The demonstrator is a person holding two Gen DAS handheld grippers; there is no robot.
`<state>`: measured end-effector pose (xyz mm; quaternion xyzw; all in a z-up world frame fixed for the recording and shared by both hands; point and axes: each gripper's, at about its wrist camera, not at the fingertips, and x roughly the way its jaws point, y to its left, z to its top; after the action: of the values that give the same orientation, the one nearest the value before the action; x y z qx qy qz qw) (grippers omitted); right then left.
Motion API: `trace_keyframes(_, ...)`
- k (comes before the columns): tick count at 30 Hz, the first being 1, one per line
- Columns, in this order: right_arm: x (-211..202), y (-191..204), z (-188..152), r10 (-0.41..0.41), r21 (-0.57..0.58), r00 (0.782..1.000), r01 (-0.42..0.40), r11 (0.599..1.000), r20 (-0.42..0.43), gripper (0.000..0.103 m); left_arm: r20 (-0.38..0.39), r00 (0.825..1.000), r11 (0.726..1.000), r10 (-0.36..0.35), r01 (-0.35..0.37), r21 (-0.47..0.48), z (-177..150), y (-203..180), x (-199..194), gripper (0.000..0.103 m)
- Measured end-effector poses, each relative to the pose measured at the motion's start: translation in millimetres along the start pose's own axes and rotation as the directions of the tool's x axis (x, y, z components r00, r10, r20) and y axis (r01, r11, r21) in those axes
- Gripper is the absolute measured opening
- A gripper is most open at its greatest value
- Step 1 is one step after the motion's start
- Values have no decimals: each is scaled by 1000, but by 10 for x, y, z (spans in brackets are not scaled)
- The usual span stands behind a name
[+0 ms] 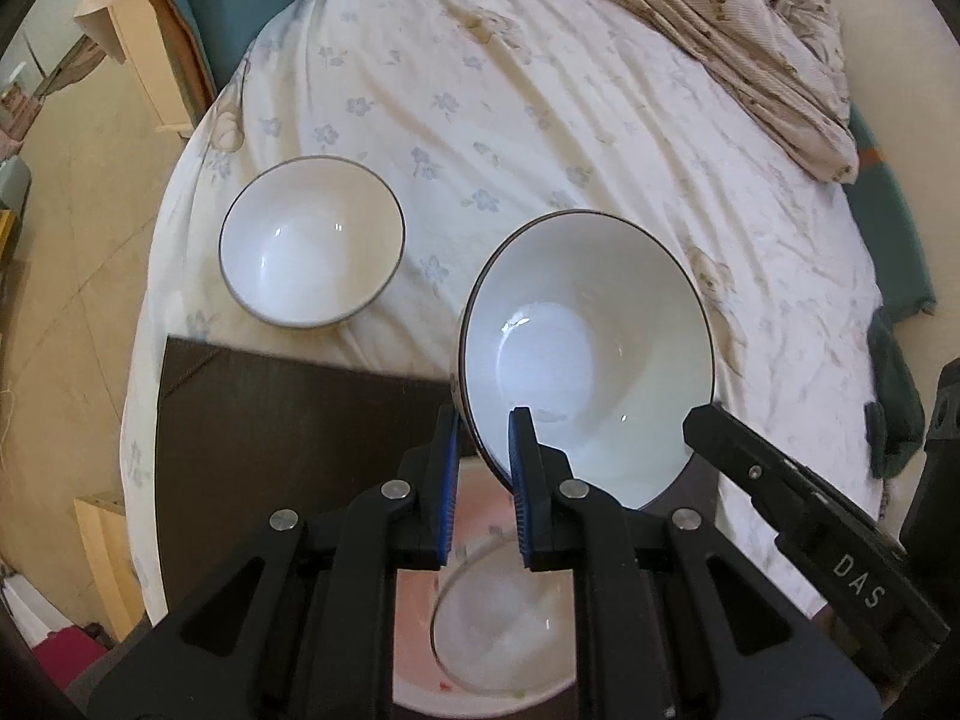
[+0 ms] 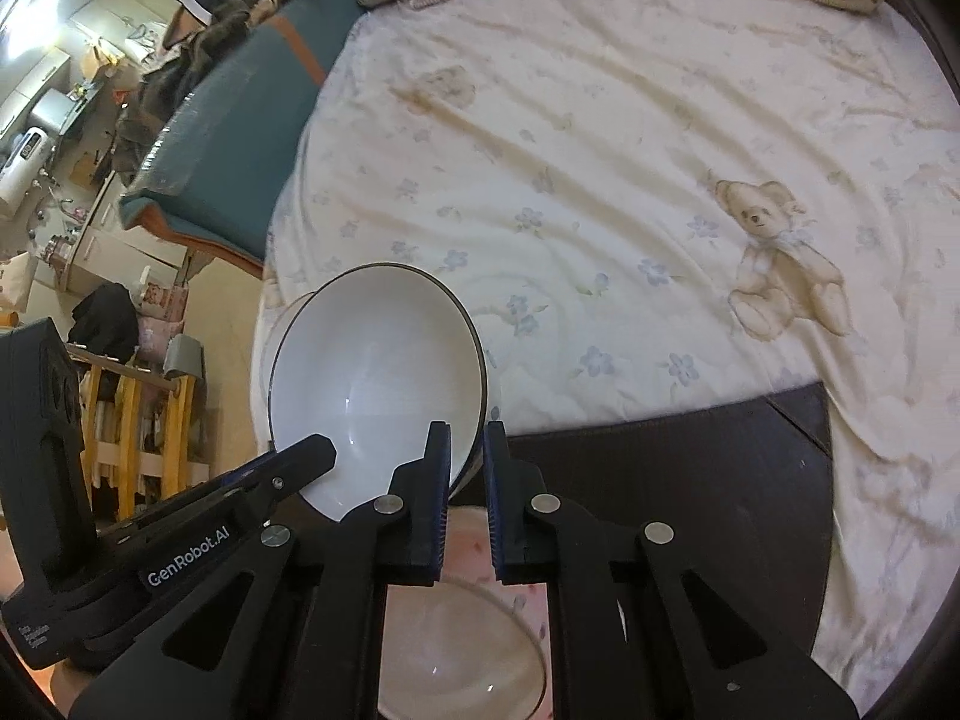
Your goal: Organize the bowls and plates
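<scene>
Both the left gripper (image 1: 485, 414) and right gripper (image 2: 467, 427) pinch the lifted bowl's (image 1: 591, 354) rim; second bowl (image 1: 312, 240) sits near the bed edge (image 1: 156, 276).

Glossy glazed ceramic bowl (image 1: 588, 354), soft wrinkled cotton bedsheet (image 1: 540, 108), matt dark leather-like mat (image 1: 288, 420).

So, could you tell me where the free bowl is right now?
In the left wrist view, the free bowl sits upright on the bedsheet, left of the held bowl and just beyond the dark mat.
</scene>
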<state>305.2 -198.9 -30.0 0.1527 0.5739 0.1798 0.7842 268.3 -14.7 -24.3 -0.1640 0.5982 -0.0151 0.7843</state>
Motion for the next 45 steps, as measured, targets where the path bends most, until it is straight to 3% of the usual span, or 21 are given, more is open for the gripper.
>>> trace_keyframes(11,-517,117,-570,21,-12,999,-20,1000,35,12,-50,998,999,-31,32,33,-568,29,-277,13)
trace_keyframes(22,-572,-4,-1112,27,30,1000,-27,999,12,12,-103,995,997,-11,19,74,-936,16,-176,13)
trace_keyframes(28,-548,-89,-1208,24,43,1000,-24,999,1,12,-156,988,995,3,13,98,-1005,-25,-8,13)
trace_keyframes(34,-419,-224,-1263,23,67,999,-21,998,-33,12,-169,985,992,40,-19,122,-1034,-59,60,15)
trace_keyframes(45,-309,-279,-1303,38,89,998,-34,995,-44,12,-177,984,993,34,-12,120,-1037,-42,96,16)
